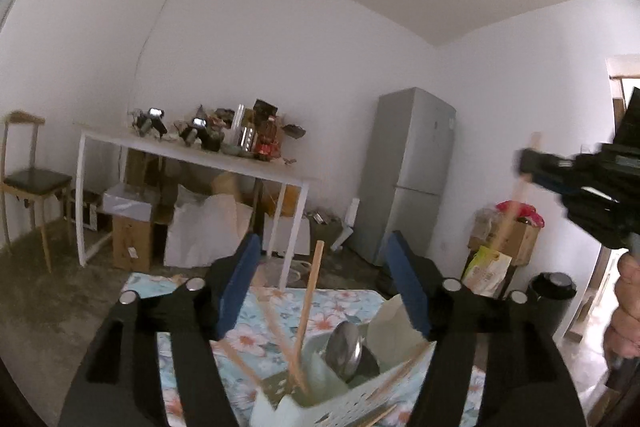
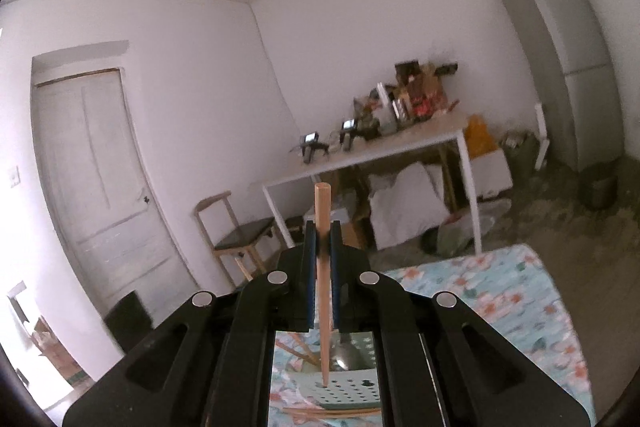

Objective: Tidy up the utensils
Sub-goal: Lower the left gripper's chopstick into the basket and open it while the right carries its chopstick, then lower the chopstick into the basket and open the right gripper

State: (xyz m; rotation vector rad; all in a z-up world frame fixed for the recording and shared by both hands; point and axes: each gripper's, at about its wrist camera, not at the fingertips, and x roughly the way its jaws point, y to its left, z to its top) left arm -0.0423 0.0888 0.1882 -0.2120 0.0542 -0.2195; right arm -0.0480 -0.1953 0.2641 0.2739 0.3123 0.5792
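Right claw [image 2: 322,247] pinches a wooden chopstick [image 2: 322,227] upright over the perforated holder [image 2: 348,393] on the floral-clothed counter [image 2: 500,291]. Left claw [image 1: 326,287] gapes empty above it. Keep the stick vertical and lower it straight into the compartment beside the spoon [image 1: 344,347].

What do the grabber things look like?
Both grippers, left and right, are black plastic with cut-out slots, round silver pins at the joints and flat blue pads on the fingers. No cables, markings or sleeves show.
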